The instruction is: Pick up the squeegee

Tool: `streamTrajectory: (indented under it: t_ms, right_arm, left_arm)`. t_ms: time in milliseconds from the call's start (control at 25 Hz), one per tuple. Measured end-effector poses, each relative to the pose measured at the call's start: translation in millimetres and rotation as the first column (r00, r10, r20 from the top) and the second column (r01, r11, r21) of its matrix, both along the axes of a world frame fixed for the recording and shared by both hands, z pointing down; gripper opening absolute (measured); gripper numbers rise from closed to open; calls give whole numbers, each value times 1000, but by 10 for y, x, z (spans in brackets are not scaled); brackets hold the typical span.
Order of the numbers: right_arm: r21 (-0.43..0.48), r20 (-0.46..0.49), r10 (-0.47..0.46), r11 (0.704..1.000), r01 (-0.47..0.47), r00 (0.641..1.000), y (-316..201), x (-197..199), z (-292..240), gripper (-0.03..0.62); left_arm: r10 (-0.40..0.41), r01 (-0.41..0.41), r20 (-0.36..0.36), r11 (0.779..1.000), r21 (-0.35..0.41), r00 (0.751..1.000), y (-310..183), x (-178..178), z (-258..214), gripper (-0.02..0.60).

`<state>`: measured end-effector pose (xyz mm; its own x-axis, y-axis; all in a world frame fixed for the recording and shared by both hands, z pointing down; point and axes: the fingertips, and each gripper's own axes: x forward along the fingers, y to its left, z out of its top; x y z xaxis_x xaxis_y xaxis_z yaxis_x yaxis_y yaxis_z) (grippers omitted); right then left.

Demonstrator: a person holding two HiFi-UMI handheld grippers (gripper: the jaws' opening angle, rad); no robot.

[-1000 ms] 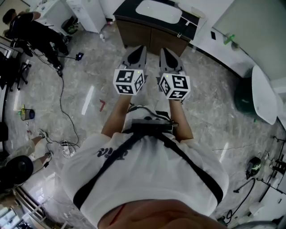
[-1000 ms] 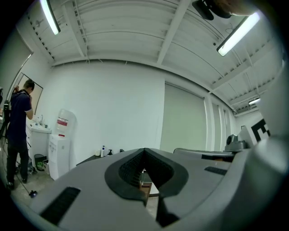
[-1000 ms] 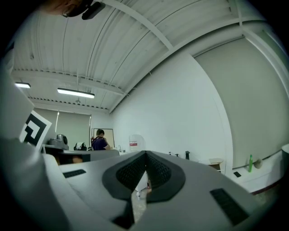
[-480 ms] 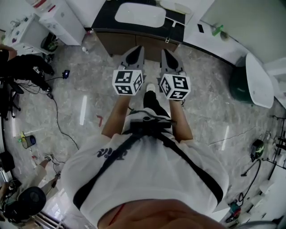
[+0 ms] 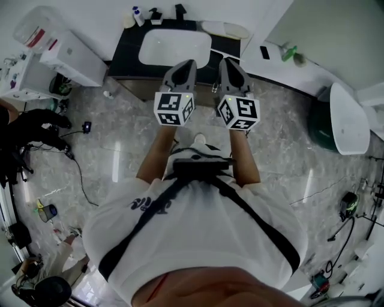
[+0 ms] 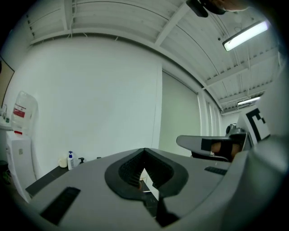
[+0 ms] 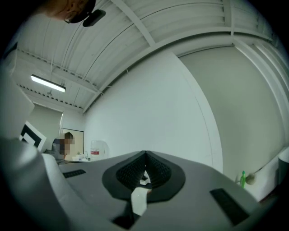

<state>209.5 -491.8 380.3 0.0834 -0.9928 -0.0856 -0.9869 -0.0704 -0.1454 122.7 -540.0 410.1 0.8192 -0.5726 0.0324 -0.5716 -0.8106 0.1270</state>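
Advanced toward sink desk point(image 5: 123, 57) since earlier frame: left tongs point(image 5: 186, 63), right tongs point(image 5: 227, 62), both closed, empty, level for approach; squeegee not yet discernible.

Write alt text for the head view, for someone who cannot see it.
Seen from above, a person in a white shirt holds the left gripper and right gripper side by side, both shut and empty, pointing toward a white sink in a dark counter. Small bottles stand at the counter's back edge; grey marble floor lies in front.
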Motion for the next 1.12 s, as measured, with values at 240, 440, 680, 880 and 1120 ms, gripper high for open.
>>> streamTrajectory:
  t_ms: [240, 440, 680, 880, 1120]
  right_arm:
    - [-95, 66, 84, 992, -77, 994, -569, 711, 379, 8]
    - [-212, 78, 150, 969, -131, 986, -871, 1021, 1001, 8]
    - [-444, 138, 247, 881, -163, 959, -1207, 1361, 1930, 9]
    - [-595, 183, 315, 790, -150, 931, -1459, 1480, 2745, 9]
    - [-726, 166, 384, 671, -151, 908, -1648, 1608, 3576, 55]
  left_arm:
    - [33, -31, 39, 998, -53, 999, -632, 543, 270, 9]
    - [113, -103, 77, 987, -120, 991, -1076, 842, 712, 9]
    - [239, -215, 117, 958, -187, 964, -1487, 1220, 1240, 9]
    - [331, -286, 140, 920, -267, 933, -1693, 1478, 1708, 9]
    - [377, -301, 169, 886, -352, 911, -1876, 1637, 2260, 9]
